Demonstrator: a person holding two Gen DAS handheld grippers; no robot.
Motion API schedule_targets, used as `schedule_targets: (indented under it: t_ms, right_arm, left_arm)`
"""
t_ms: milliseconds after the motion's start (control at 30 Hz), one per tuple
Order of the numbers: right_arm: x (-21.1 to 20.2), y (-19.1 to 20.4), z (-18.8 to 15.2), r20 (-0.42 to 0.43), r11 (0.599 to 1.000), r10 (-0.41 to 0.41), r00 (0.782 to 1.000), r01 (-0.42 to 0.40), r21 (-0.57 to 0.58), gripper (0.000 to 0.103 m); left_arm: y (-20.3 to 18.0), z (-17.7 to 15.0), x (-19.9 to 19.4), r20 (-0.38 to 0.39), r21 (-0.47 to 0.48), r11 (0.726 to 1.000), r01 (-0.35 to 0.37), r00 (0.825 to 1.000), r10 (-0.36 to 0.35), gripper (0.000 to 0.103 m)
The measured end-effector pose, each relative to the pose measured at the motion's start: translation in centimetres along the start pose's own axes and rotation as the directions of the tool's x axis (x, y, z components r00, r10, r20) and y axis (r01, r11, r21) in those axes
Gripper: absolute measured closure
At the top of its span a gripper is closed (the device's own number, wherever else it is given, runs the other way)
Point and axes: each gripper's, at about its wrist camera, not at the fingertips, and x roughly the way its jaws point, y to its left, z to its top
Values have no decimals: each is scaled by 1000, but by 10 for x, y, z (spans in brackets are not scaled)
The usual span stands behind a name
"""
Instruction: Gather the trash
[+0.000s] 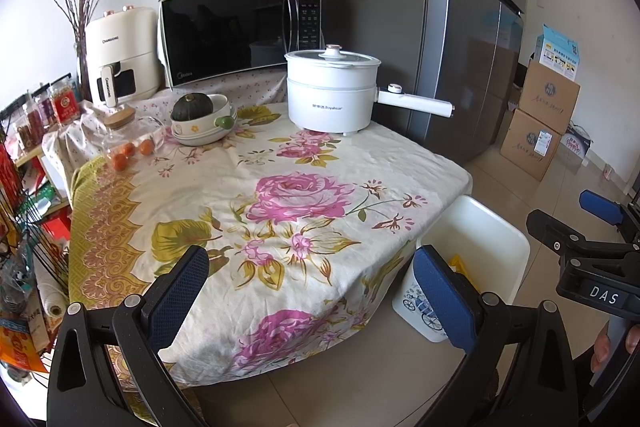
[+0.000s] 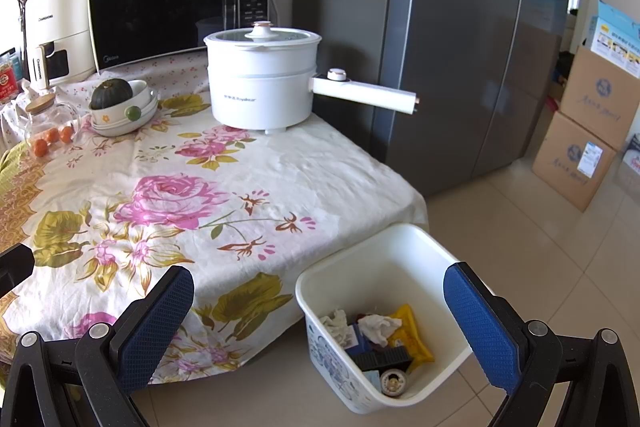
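Left gripper (image 1: 312, 301): jaws spread wide, nothing between the blue pads, held over the near edge of the table. Right gripper (image 2: 320, 327): jaws likewise spread wide and empty, held above the bin; also seen at the right edge of the left wrist view, with fingertips of a hand (image 1: 612, 347) below it. Bin (image 2: 316, 311): white, square, printed pattern on its near wall, standing on the tiled floor just beside the near right corner of the table. Trash (image 2: 380, 339): lying in the bottom of the bin, made up of crumpled white tissue, a yellow wrapper, a dark flat piece and a small round can. Table (image 2: 332, 163): covered by a cream cloth with pink roses and olive leaves; near part bare. Electric pot (image 2: 262, 79): white, lidded, long handle pointing right, at the far right of the table. Bowls (image 2: 124, 115): stacked, holding a dark green squash, far left. Glass jar (image 2: 50, 123): cork lid, small oranges beside it. Microwave (image 2: 176, 7): behind the pot. Fridge (image 2: 460, 47): grey, right of the table. Cardboard boxes (image 2: 588, 147): stacked, far right.
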Motion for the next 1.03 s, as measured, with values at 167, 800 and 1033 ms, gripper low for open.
schedule_targets:
  t_ms: [167,800,1033]
  right_arm:
    - [0,0,0,-1,1000,0,1000,0,0,0]
    - [2,-5,-3,0,1000,2,1000,-2,-3,0]
    - [5,-9,-2,-9,1000,6,1000,-6,24,0]
  left_arm:
    - [0,0,0,0,0,1000,0,1000,0,0]
    - [1,1,5,-35,-15,999,34,999,-35,0]
    - [2,5,9,-47,-44,998,54,997,-56,0]
